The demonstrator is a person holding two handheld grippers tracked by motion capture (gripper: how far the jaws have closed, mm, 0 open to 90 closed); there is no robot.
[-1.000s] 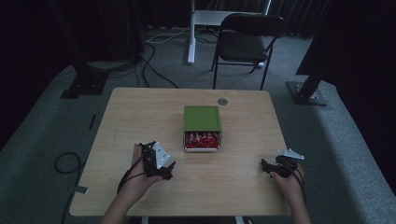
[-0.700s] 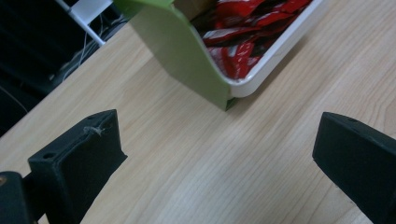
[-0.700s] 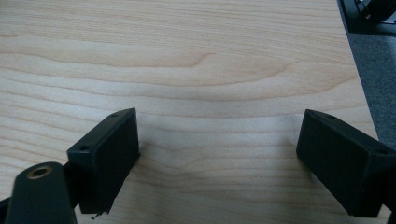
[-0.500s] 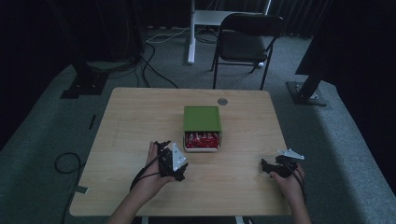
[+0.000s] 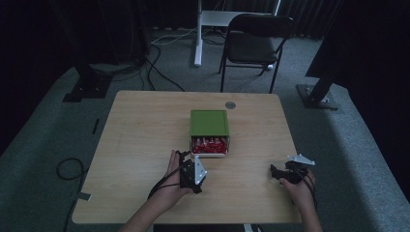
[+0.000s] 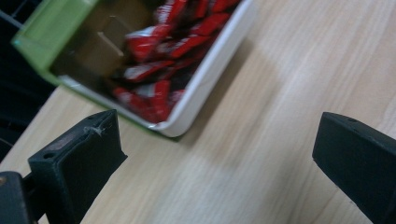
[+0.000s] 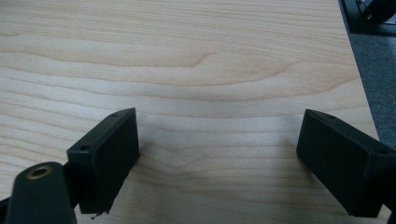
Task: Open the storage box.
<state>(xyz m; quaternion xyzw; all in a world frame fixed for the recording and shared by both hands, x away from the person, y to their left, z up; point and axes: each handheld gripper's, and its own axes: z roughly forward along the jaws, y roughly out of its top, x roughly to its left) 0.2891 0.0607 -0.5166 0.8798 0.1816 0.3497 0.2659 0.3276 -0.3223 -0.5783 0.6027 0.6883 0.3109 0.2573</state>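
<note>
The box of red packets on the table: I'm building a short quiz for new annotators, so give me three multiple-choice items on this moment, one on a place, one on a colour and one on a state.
1. Where is the left gripper?
A. Just in front of the box's open end
B. At the table's far edge
C. Over the chair

2. What colour is the lid on the box?
A. Blue
B. Green
C. Yellow

3. How do the right gripper's jaws stand?
A. Shut on a packet
B. Shut on nothing
C. Open, nothing between them

Answers:
1 A: in the high view it lies right by the end where the red packets show.
2 B: the lid is green, over a white tray.
3 C: the right gripper view shows both jaws wide apart over bare table.
</note>
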